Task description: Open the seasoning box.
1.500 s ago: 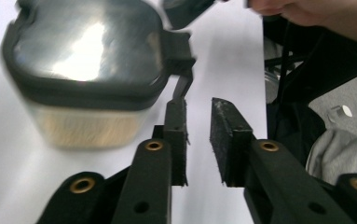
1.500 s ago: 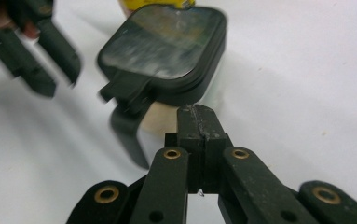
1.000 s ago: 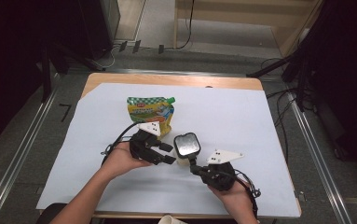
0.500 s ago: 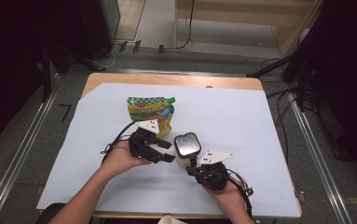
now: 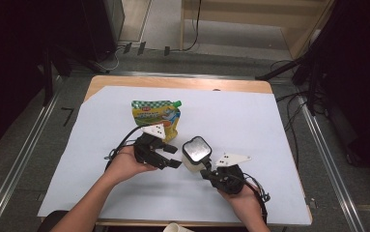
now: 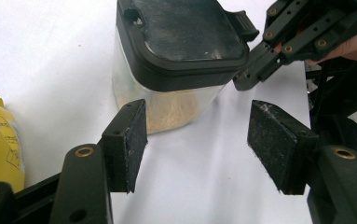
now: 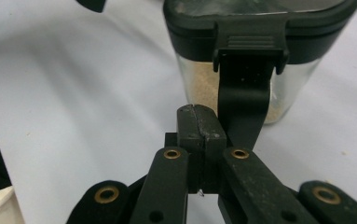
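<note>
A clear container (image 5: 195, 162) with a black lid (image 5: 197, 148) and beige grains inside stands on the white sheet. My left gripper (image 5: 173, 157) lies just to its left. In the left gripper view its pads (image 6: 128, 140) stand apart with nothing between them, and the container (image 6: 176, 107) is just beyond; the jaws have just been opening. My right gripper (image 7: 199, 123) is shut, pad against pad, right below the lid's black latch (image 7: 243, 102). It touches the container's near right side (image 5: 206, 173). A yellow and green pouch (image 5: 156, 116) lies flat behind the left gripper.
The white sheet (image 5: 250, 125) covers a wooden table with open room at right and far left. A white cup rim (image 5: 175, 227) shows at the near edge. Metal rails and cables run on the floor around the table.
The left gripper's jaws stand a little wider apart than before. The right hand has shifted only slightly beside the container. Container and pouch have stayed put.
</note>
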A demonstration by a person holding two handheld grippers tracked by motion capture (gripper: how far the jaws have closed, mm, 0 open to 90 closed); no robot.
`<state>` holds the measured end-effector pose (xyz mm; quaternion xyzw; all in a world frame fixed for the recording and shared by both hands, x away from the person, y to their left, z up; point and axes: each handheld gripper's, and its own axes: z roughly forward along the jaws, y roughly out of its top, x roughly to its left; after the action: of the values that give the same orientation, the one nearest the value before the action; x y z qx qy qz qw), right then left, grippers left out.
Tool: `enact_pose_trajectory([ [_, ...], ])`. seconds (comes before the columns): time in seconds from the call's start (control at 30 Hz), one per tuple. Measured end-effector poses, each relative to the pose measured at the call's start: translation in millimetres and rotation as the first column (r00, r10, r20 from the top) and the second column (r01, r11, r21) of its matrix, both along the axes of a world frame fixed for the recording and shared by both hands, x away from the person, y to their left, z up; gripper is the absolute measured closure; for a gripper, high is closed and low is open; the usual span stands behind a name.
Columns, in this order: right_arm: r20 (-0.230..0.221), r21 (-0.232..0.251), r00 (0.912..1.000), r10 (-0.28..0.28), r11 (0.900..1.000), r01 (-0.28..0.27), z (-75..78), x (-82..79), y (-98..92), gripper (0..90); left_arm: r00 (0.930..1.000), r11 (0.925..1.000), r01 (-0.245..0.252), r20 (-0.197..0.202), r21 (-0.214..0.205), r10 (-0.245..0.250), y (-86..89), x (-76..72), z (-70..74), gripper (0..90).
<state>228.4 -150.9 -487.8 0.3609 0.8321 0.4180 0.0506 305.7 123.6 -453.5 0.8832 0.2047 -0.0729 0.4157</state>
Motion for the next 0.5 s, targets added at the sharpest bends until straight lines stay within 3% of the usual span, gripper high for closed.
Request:
enact_pose_trajectory([
  [0.37,-0.016,0.005,0.9977,-0.065,0.9979,0.065,-2.1,13.2,-21.6,90.0,1.0000,0.9999,-0.004,0.003,0.010,0.004,-4.0,0.1,-1.7,37.2],
  [0.43,-0.017,0.004,0.9973,-0.072,0.9974,0.072,-2.4,14.7,-23.0,90.0,1.0000,0.9999,-0.005,-0.002,0.012,0.005,-4.6,0.2,-1.7,37.3],
  [0.5,-0.026,0.008,0.9963,-0.082,0.9966,0.082,-3.3,18.3,-26.9,90.0,0.9994,0.9998,-0.011,-0.033,0.015,0.012,-6.1,1.0,-2.0,39.0],
])
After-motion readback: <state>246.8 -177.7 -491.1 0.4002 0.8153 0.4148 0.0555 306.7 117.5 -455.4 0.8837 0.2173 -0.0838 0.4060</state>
